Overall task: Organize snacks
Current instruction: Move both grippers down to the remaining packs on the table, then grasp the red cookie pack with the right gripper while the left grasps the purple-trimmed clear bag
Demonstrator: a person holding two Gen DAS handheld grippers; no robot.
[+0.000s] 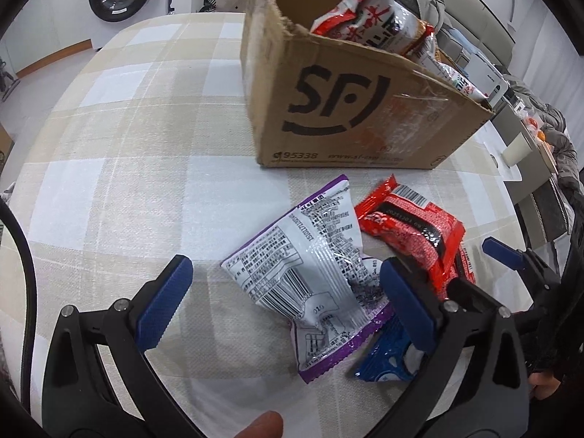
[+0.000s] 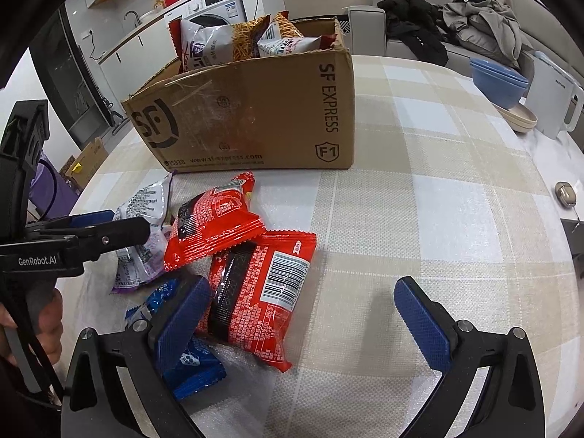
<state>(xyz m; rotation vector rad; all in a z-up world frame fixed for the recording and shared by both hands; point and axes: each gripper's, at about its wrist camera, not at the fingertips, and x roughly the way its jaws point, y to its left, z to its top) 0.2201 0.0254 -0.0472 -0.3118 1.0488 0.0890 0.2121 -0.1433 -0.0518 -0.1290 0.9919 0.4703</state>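
Red and white packets lie loose on the checked tablecloth point(image 2: 419, 189), in front of the cardboard box point(image 2: 255, 116), which already holds several snack bags point(image 2: 226, 42) standing up in it. So, in my judgement, the job is abt half way: four packets are left outside.

Left gripper point(image 1: 284, 306) has its fingers spread wide, nothing between the pads. White-purple packet point(image 1: 310, 266) lies directly ahead, partly inside the gap and closer to the right-side finger point(image 1: 405, 310). Its long axis runs diagonal, from near-right to far-left, w/ one crumpled corner by that finger. I cannot tell if the pad touches the foil or only covers it.

Right gripper point(image 2: 303, 325) is also spread wide and pinches nothing. Nearest red packet point(image 2: 262, 292) lies ahead, shifted to the left side of the gap; its near-left part goes behind the left-side finger point(image 2: 179, 321). Its long axis points roughly away from the camera, a bit tilted. Second red packet point(image 2: 211, 226) lies farther, partly over the first, towards the box. Blue packet point(image 2: 189, 361) is under the left-side finger, mostly hidden.

Which hand is nearer: left for the white-purple one, right for the near red one. Box is straight beyond both, so each carry is short. For the right hand I think a small shift to the left is needed first, bc the packet is not centred btw the fingers.
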